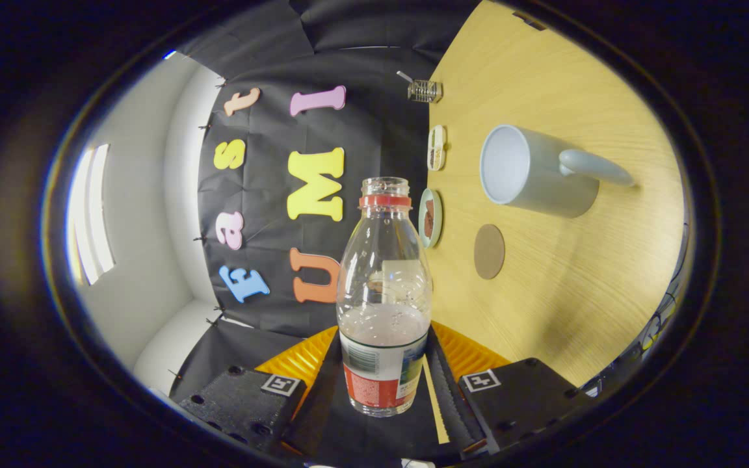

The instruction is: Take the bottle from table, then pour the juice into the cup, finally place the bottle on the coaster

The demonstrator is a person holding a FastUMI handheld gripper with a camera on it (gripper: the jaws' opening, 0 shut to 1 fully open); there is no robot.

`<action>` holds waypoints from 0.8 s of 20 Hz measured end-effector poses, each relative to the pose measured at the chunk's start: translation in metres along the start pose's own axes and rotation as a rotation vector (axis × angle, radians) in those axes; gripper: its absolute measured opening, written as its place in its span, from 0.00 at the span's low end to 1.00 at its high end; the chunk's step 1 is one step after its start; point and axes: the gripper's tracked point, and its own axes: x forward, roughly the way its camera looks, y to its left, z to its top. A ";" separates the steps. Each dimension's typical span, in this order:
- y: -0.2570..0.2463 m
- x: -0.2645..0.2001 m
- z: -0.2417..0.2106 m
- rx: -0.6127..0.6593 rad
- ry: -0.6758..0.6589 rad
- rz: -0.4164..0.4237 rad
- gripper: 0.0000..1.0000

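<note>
Clearly the gripper (384, 390) has the bottle (384, 305) clamped between its two fingers, both pressing on the labelled lower part. The bottle has no cap, a red ring sits at its neck, and some pale juice lies in it just above the label. The camera is rolled, so the tabletop (576, 305) stands like a wall beside the bottle. On it, beyond the fingers, the cup (534, 172) stands out in the middle, handle (595, 167) away from the bottle. The coaster (489, 251) lies near the cup, nearer the bottle. Two small dishes (430, 218) sit along the tabletop's far edge.
</note>
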 end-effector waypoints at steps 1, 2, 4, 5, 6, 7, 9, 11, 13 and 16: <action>0.002 0.000 0.002 0.013 -0.001 0.006 0.76; 0.001 0.001 0.003 0.018 -0.005 0.006 0.76; -0.007 0.002 0.004 0.028 -0.006 -0.013 0.76; -0.008 0.002 0.007 0.048 -0.010 -0.015 0.76; -0.008 0.001 0.009 0.071 -0.016 -0.012 0.75; -0.009 0.001 0.009 0.088 -0.021 -0.012 0.76; -0.009 0.004 0.007 0.099 -0.019 -0.018 0.75; -0.007 0.002 0.005 0.106 -0.009 -0.017 0.76; -0.001 0.002 0.004 0.122 -0.004 -0.011 0.76; 0.003 0.003 0.006 0.145 -0.004 -0.013 0.76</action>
